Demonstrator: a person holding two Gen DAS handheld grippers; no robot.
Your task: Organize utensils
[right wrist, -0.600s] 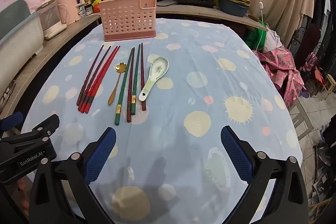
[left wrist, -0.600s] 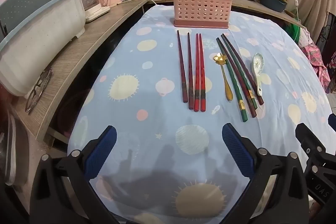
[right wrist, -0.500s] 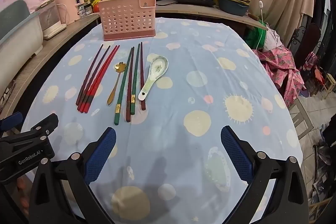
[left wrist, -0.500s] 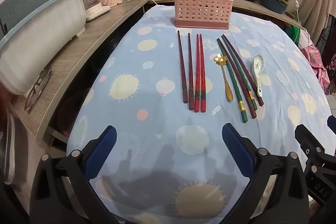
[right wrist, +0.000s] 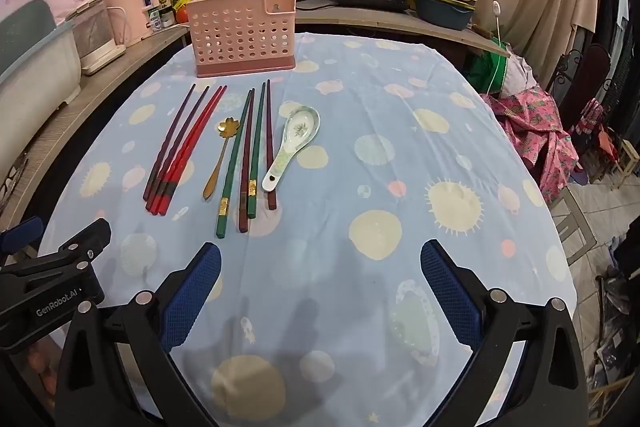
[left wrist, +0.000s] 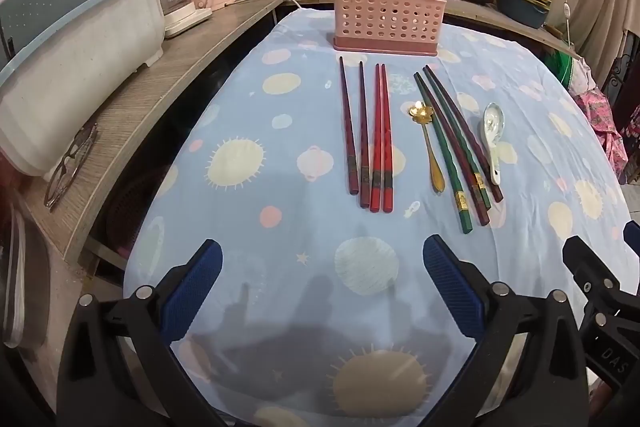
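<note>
We find both claws, left [left wrist: 320,287] and right [right wrist: 320,287], spread and empty. Chopsticks [left wrist: 364,135] lie lengthwise toward the rack [left wrist: 388,15], ends nearest the left claw.

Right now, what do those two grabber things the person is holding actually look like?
Both look alike: a black plastic frame with silver screw heads, forking into two fingers faced with textured blue pads. The left gripper shows white "GenRobot.AI" lettering on its side in the right wrist view; the right gripper shows "DAS" in the left wrist view. No cables, hands or sleeves are visible.
</note>
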